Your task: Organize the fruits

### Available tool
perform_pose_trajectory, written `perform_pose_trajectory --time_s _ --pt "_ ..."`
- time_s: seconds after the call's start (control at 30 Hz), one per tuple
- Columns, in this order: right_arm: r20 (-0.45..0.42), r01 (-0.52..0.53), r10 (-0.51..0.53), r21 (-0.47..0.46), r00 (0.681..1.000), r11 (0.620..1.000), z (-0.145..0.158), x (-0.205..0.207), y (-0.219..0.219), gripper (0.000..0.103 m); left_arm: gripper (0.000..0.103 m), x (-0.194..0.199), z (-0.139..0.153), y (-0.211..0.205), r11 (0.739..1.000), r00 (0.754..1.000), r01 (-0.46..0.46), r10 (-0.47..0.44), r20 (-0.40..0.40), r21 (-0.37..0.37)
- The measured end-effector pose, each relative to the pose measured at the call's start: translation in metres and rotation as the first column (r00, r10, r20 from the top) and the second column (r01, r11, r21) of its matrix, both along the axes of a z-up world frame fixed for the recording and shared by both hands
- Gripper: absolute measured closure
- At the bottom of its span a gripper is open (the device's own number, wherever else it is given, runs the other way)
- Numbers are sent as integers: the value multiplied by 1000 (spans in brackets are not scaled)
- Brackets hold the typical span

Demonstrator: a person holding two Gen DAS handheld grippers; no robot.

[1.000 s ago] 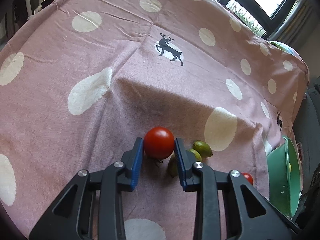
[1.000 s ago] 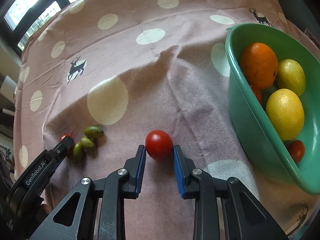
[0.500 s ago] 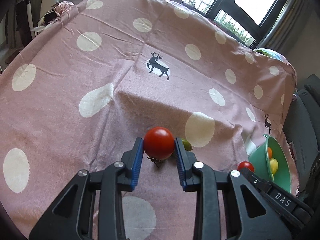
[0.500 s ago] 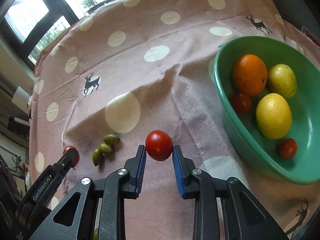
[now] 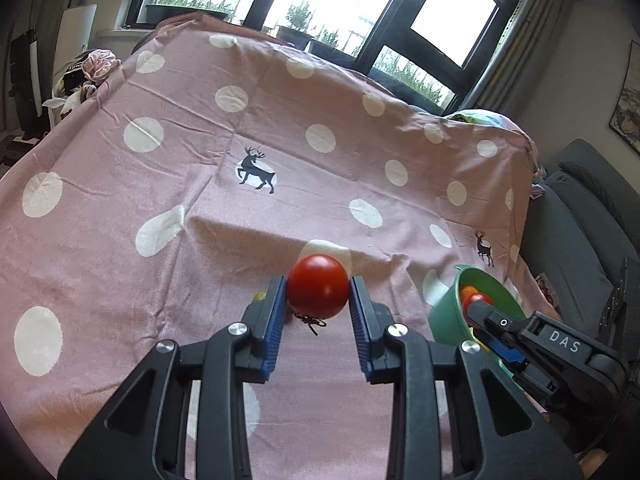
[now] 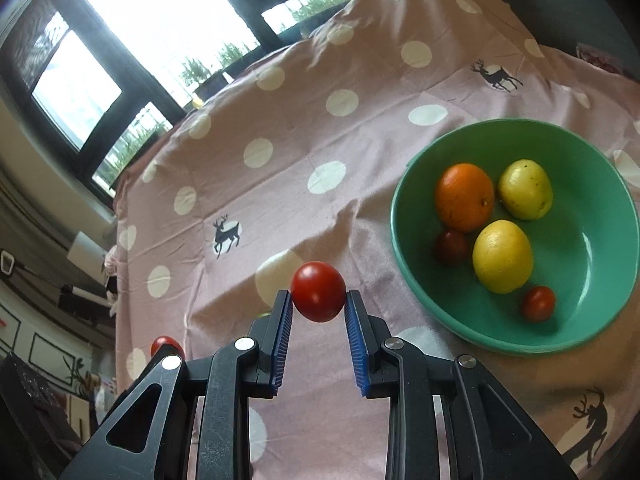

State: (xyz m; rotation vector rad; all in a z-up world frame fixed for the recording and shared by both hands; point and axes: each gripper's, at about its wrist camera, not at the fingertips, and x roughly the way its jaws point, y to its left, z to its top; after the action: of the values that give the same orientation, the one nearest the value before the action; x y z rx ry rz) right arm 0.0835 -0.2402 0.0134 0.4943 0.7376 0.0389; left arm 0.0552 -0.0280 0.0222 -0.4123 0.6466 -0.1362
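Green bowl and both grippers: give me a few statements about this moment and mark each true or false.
1. The left gripper holds a red tomato between its fingers. True.
2. The right gripper is empty. False: it grips its own red tomato.
3. The green bowl holds an orange and two yellow fruits. True: two small red tomatoes lie in it as well.
4. The bowl stands on a bare wooden table. False: it stands on a pink cloth with white dots.
5. The right gripper's tomato already lies in the bowl. False: it is held above the cloth, to the left of the bowl in the right wrist view.
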Motion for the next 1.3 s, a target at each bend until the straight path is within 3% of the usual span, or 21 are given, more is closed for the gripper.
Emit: perform_pose_trajectory --time_s 0.13,0.47,0.63,0.73,0.93,1.07,1.17,1.3 --pt "10 39 -39 28 999 999 1 -4 -13 74 72 -5 7 -16 998 998 54 -55 37 14" --pt "48 133 -135 37 990 990 8 -18 -40 74 72 1 7 -48 984 984 176 -175 41 -6" --pt "-6 84 -84 6 996 996 1 -10 -40 74 72 4 4 -23 995 995 94 -94 23 -35" --pt "-36 44 -44 -16 998 999 -4 -3 -28 74 72 2 3 10 999 1000 -23 23 8 -44" --pt "-110 -141 133 -67 985 988 -17 20 33 74 72 -10 5 62 983 984 -177 177 0 -49" --pt "-166 -268 252 -80 953 960 -34 35 83 74 72 -19 4 85 973 976 -217 217 -4 -84" --pt "-186 -336 325 -36 927 941 -46 47 112 74 72 -20 2 92 971 977 -215 215 -14 -100" --pt "-247 -340 319 -44 915 940 -64 58 134 73 72 -22 2 96 973 979 -203 203 -17 -107"
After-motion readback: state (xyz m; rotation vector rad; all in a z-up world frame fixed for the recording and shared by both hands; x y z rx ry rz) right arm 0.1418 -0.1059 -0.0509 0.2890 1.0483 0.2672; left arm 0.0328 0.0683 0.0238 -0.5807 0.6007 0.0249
